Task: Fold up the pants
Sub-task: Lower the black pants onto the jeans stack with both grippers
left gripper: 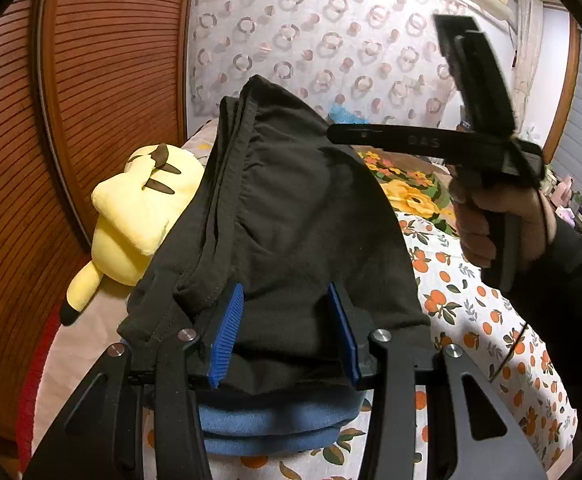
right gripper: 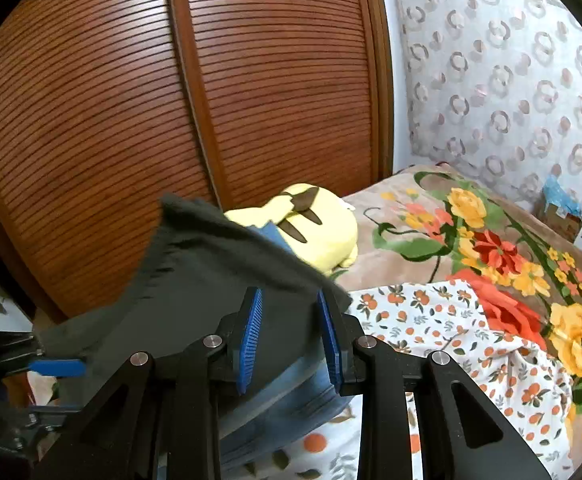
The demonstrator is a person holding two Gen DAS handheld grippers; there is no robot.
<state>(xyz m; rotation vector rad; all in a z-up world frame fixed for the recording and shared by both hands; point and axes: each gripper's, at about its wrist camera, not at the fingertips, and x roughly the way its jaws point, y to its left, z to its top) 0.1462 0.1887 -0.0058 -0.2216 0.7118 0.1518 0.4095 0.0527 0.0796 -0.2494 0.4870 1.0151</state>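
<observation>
On the bed, near its wardrobe-side edge: dark pants [left gripper: 291, 208] folded atop a blue folded garment [left gripper: 279, 420]. Clamped at one end between left gripper [left gripper: 287, 332] pads, at another edge between right gripper [right gripper: 289, 334] pads. Beyond, yellow plush toy [left gripper: 139, 216] by the wardrobe [right gripper: 171, 120]; orange-print sheet [right gripper: 431, 320] alongside.

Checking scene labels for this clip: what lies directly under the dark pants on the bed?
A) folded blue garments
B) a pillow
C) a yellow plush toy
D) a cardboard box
A: folded blue garments show just beneath the dark pants; the plush lies beside them.
</observation>
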